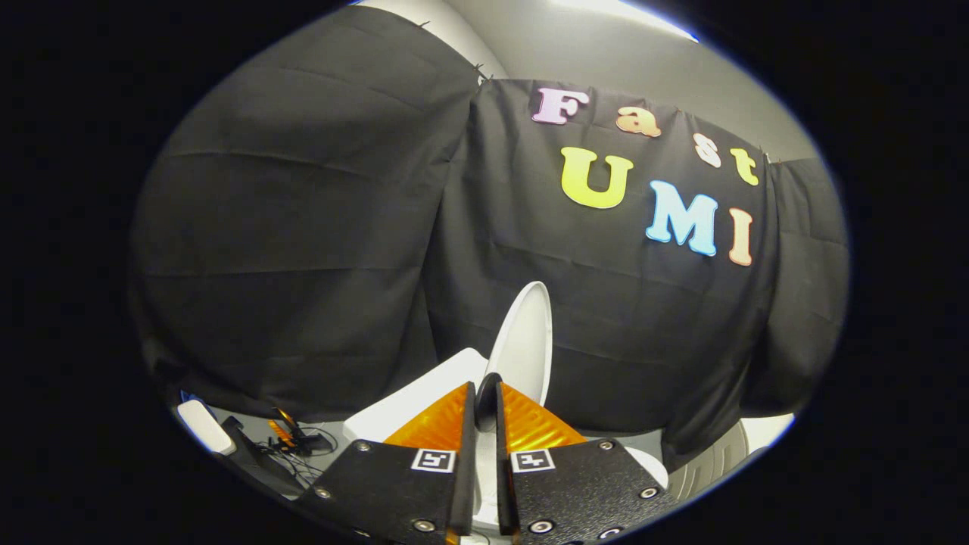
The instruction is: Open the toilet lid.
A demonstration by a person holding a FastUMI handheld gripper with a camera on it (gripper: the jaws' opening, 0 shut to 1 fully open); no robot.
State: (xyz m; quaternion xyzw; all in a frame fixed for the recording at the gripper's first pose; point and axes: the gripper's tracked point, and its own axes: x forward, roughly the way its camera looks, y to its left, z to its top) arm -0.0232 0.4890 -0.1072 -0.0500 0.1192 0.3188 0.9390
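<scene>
Lid (525,342) stands nearly upright, rigid, light, slick plastic, hinged; claw (486,393) pinches its near rim, fingers almost together.

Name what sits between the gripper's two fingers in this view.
In the gripper view, the raised white toilet lid has its lower edge between the nearly closed fingers of the gripper.

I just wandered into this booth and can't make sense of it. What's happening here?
A person is using a hand-held gripper to open a toilet. The lid already stands raised, nearly upright, just ahead of the fingers and in front of the black cloth wall. The fingers are close together with only a narrow gap; whether they pinch the lid's lower edge can't be told. The white tank sits beside the lid, and some cables lie off to one side.
</scene>
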